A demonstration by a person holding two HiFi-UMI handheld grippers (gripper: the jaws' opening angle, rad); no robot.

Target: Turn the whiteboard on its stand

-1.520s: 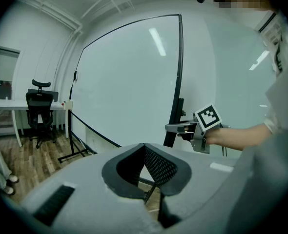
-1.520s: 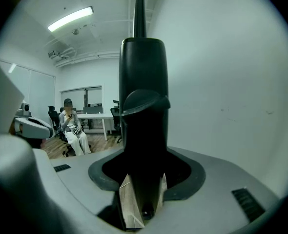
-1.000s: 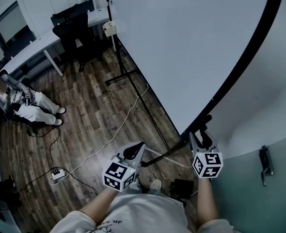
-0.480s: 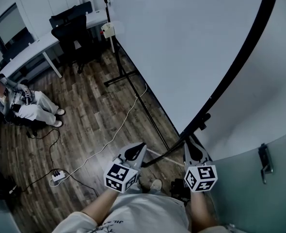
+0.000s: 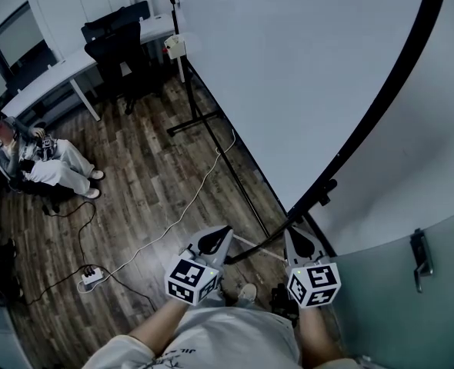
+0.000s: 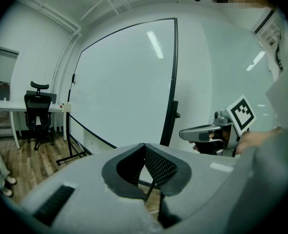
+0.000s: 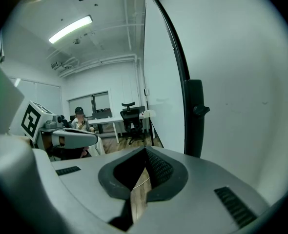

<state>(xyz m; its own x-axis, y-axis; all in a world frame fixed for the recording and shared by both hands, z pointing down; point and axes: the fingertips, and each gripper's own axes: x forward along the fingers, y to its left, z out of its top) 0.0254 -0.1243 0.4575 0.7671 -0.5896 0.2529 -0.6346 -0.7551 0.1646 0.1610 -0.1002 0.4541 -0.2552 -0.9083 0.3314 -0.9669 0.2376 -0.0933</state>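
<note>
The big whiteboard (image 5: 288, 68) stands tilted on its black stand (image 5: 242, 194), with its dark frame edge (image 5: 381, 106) on the right. Its upright post (image 7: 195, 116) with a clamp knob rises just ahead of my right gripper (image 5: 295, 234). That gripper's jaws have just been closing and are shut with nothing between them, a little short of the post. My left gripper (image 5: 214, 239) hangs to the left of it, also shut and empty, pointing at the board's face (image 6: 124, 82). Each gripper shows in the other's view: the right gripper (image 6: 185, 134) and the left gripper (image 7: 92, 136).
A white desk (image 5: 65, 71) and a black office chair (image 5: 115, 44) stand at the far left. A seated person (image 5: 46, 164) is at the left edge. A cable (image 5: 181, 214) runs over the wood floor to a power strip (image 5: 92, 277). A glass panel with a handle (image 5: 419, 260) is at the right.
My right gripper has drawn back from the stand's post toward me and its jaws have closed. The left gripper has stayed put. The seated person shifted a little.
</note>
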